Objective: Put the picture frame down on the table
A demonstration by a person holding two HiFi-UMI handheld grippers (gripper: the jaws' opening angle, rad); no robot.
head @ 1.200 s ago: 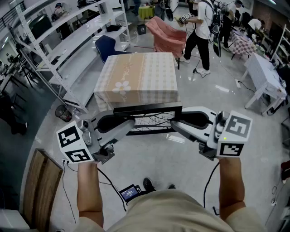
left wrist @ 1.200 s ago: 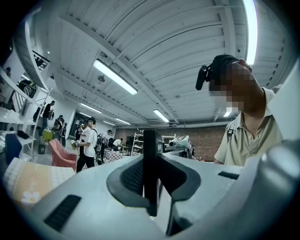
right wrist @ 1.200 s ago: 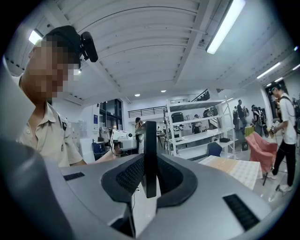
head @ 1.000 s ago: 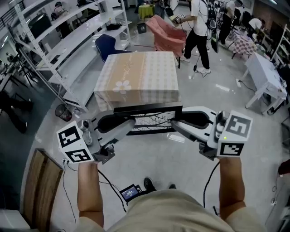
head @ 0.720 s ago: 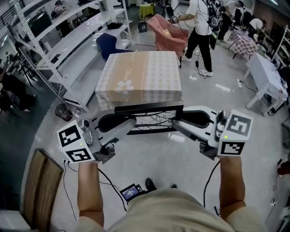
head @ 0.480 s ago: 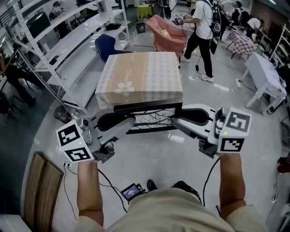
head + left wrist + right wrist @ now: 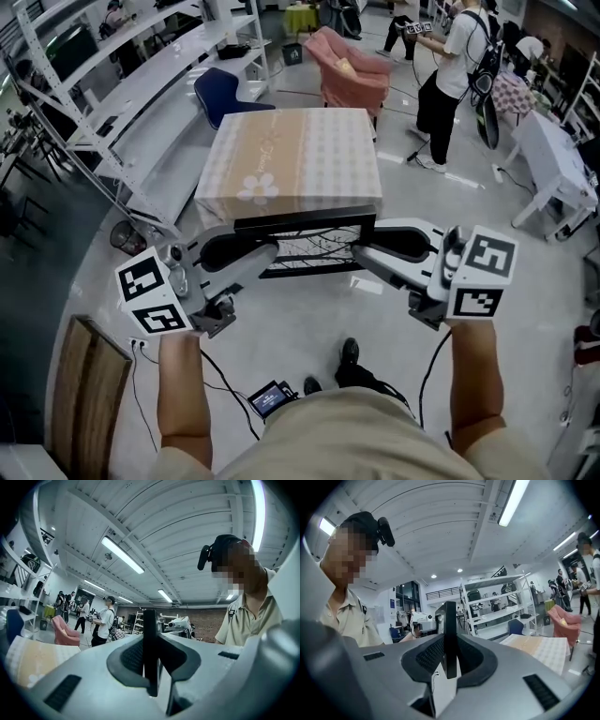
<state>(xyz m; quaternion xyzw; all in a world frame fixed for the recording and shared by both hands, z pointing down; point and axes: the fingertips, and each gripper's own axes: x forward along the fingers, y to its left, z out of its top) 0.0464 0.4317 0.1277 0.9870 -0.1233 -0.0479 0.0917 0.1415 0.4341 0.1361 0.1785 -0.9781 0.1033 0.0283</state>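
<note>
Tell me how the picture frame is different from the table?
The picture frame is black and thin, but the table is wide and covered with a beige checked cloth with a white flower on it. The picture frame hangs in the air, with the left gripper and the right gripper shut on its two side edges. The table stands on the floor farther ahead. Both have a rectangle shape.

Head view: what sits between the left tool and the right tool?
The picture frame spans that gap in the head view; the left tool and right tool each clamp one end.
</note>
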